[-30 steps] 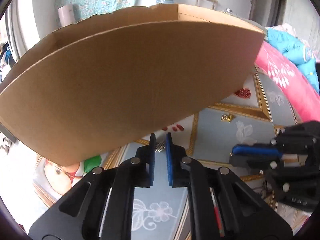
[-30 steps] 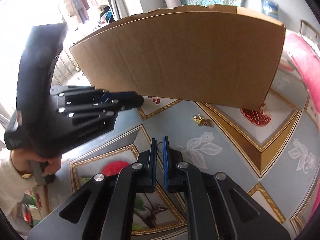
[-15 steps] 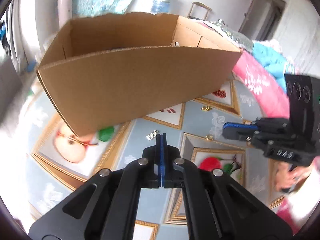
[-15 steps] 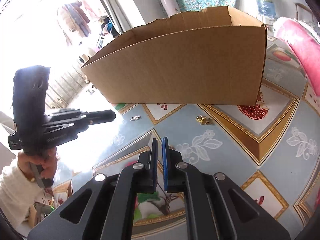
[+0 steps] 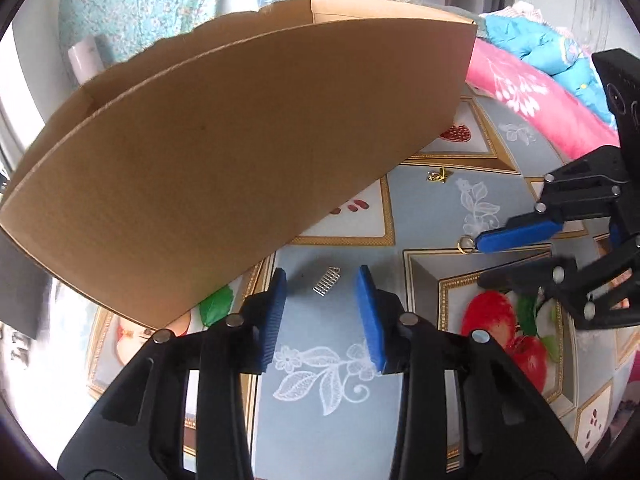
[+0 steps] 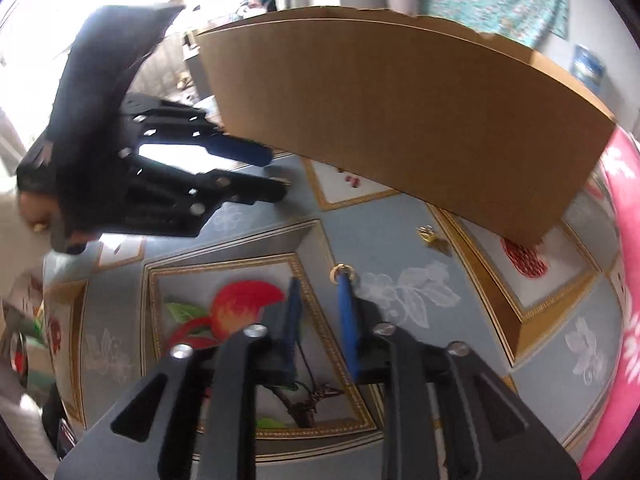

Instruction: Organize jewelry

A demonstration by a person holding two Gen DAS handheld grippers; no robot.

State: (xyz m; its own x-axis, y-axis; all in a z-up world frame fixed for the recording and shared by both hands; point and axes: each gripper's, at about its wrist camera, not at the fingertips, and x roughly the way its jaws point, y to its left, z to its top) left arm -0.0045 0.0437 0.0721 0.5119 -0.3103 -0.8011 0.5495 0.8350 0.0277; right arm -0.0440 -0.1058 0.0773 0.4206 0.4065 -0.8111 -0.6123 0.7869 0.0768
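Here silver clip lies beyond parted left fingers, gold ring touches parted right fingers

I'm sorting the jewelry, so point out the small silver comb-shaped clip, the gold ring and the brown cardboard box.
Small silver comb-shaped clip (image 5: pixel 327 280), left wrist view, its middle.
Gold ring (image 6: pixel 341 272), right wrist view, its rim.
Brown cardboard box (image 5: pixel 240 152), left wrist view, near wall.

We can read no text, label, brand or number in either view; the cardboard box has plain brown walls, and the patterned floor covering carries only fruit and flower pictures.
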